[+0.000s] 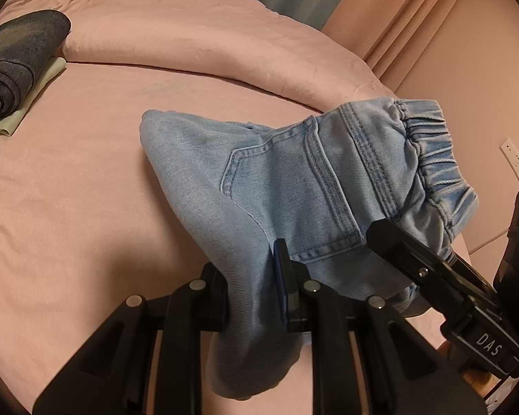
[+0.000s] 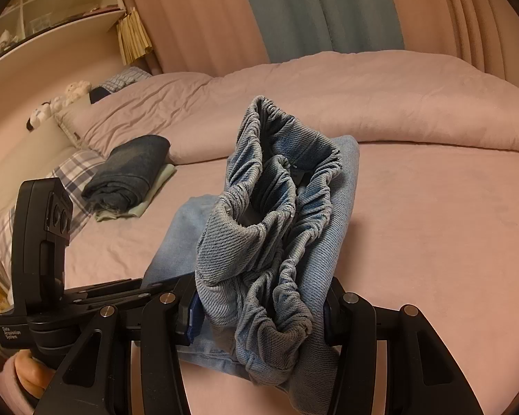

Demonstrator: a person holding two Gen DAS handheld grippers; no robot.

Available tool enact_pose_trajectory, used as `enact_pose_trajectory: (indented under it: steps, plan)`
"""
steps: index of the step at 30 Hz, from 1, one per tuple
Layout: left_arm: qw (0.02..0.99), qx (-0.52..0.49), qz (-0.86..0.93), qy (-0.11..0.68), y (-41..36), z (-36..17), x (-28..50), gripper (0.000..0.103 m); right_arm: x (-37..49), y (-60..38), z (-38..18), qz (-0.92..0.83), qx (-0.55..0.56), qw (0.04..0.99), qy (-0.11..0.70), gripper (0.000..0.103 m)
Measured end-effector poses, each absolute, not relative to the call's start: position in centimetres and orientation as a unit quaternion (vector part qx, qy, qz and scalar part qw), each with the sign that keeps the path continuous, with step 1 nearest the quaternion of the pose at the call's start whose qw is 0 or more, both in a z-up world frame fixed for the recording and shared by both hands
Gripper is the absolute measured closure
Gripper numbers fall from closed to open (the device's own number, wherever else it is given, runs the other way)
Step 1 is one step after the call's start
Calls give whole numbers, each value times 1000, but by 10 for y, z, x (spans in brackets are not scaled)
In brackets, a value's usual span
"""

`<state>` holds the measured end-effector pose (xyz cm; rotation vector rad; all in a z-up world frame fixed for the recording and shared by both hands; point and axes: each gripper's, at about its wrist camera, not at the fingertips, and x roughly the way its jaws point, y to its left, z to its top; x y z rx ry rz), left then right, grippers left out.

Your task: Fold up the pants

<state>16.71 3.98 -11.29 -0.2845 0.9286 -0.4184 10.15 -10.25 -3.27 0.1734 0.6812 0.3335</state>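
Light blue denim pants [image 1: 294,180] with an elastic waistband are folded into a thick bundle and held above the pink bed [image 1: 86,180]. My left gripper [image 1: 256,297] is shut on the folded leg fabric at the bundle's near edge. My right gripper [image 2: 259,314] is shut on the gathered waistband end of the pants [image 2: 270,214]; it also shows in the left wrist view [image 1: 415,263] at the right side of the bundle. A back pocket faces up in the left wrist view.
A folded dark grey garment [image 1: 14,65] on a pale green one lies on the bed at the far left, also in the right wrist view [image 2: 128,176]. A pink duvet [image 1: 204,31] is bunched along the far side. Plaid pillows [image 2: 69,176] and shelves [image 2: 52,10] are at left.
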Motion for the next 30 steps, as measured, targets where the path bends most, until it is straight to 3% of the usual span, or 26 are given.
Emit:
enact_pose_trajectory:
  steps: [30]
  plan:
    - [861, -140, -195, 448, 48, -111, 170, 85, 98, -101, -34, 162, 88, 924, 334, 50]
